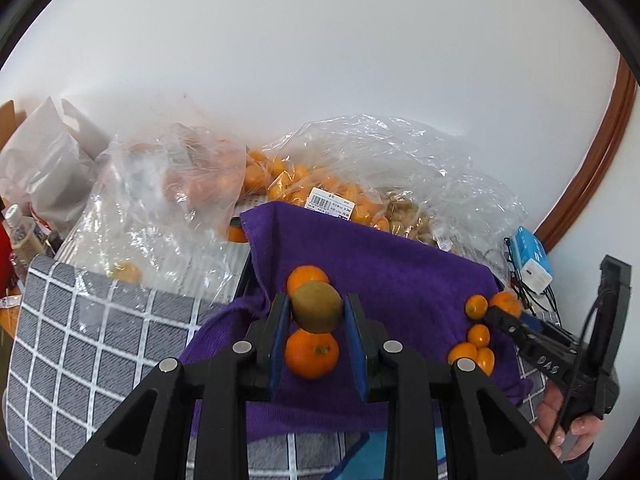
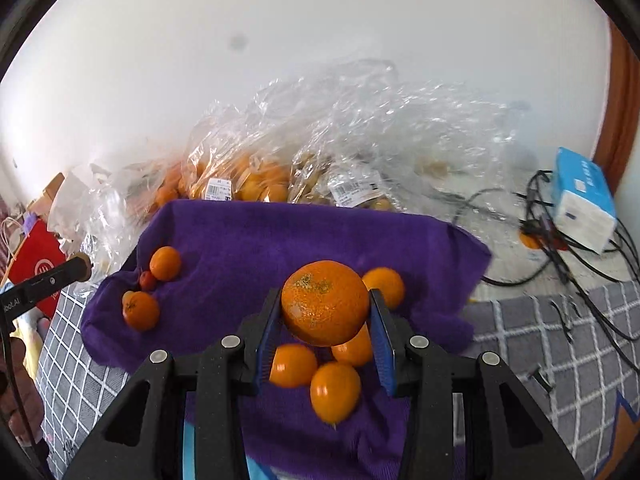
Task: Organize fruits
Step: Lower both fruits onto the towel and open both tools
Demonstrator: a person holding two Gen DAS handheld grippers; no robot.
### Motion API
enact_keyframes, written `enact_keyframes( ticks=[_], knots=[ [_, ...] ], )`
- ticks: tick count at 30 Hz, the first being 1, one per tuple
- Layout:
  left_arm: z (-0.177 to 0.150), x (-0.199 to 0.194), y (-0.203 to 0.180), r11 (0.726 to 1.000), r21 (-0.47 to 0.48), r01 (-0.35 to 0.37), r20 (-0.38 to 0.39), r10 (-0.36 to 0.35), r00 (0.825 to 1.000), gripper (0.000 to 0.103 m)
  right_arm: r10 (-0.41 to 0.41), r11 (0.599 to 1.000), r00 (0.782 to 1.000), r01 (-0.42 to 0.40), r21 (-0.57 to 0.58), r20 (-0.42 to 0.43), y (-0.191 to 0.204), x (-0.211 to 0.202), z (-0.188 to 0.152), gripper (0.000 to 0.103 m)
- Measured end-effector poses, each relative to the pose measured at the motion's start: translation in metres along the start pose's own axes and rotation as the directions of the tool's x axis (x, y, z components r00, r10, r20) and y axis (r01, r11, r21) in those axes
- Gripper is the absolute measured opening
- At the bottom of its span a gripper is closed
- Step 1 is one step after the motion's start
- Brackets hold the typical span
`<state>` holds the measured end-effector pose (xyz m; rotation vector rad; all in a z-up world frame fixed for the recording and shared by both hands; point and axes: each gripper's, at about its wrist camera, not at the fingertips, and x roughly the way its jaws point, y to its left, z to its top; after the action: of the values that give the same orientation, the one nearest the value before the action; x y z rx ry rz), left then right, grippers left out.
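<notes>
Landmark: purple towel (image 1: 400,276), draped over a raised support, on the grey checked cloth (image 1: 80,344).

Left gripper (image 1: 317,312): clenched on a brown-green kiwi (image 1: 317,307), which is pinched between the blue pads and held above the towel's left part. Two oranges are seen on the towel under it: one just behind the kiwi (image 1: 306,276), one just in front (image 1: 311,354). In the right wrist view the same pair is seen at the towel's left edge, with a small red fruit (image 2: 147,279) between them.

Right gripper (image 2: 325,310): clamped on a large orange (image 2: 325,303), pads pressed on both sides, fruit held above the towel's right part. A cluster of small oval orange fruits, kumquat-like, is seen on the towel below it (image 2: 335,390), with one rounder orange (image 2: 385,286) just right of the held one.

From the left wrist view the right gripper is seen at the towel's right edge, its handle gripped by a hand (image 1: 568,420).

Behind the towel: clear plastic bags (image 1: 380,168) of orange fruit, one with a barcode label (image 1: 330,204). Bag contents further right are tan and cannot be identified. Right of the towel: a blue-and-white box (image 2: 584,200) amid black cables (image 2: 560,248). Left of the towel: a red bag (image 2: 36,264).
</notes>
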<state>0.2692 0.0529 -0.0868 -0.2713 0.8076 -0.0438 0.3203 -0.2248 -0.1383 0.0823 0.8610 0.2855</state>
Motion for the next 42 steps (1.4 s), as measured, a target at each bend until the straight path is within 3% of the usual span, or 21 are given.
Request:
enact_keyframes(
  ticks=[10,17,26,33,42],
  knots=[
    [0.002,0.035,-0.003,1.0,0.018,0.004,-0.046,-0.003,0.999,0.026,-0.007,1.0,0.996,0.004,-0.025,-0.084,0.006,0.048,-0.001,0.042],
    [-0.001,0.06,-0.015,0.999,0.042,-0.007,-0.096,0.011,0.995,0.026,-0.033,0.998,0.997,0.029,-0.064,-0.071,0.009,0.046,-0.001,0.042],
    [-0.007,0.082,-0.027,0.991,0.115,-0.067,-0.14,0.083,0.987,0.026,-0.057,0.997,0.998,0.054,-0.061,-0.041,0.003,0.026,-0.003,0.042],
    [-0.012,0.092,-0.032,0.992,0.113,-0.057,-0.167,0.076,0.983,0.026,-0.061,0.997,0.998,0.06,-0.047,-0.02,-0.003,0.013,-0.007,0.042],
    [-0.013,0.094,-0.033,0.99,0.125,-0.072,-0.152,0.091,0.984,0.026,-0.075,0.996,0.997,0.074,-0.043,-0.024,-0.005,0.018,-0.012,0.042]
  ],
)
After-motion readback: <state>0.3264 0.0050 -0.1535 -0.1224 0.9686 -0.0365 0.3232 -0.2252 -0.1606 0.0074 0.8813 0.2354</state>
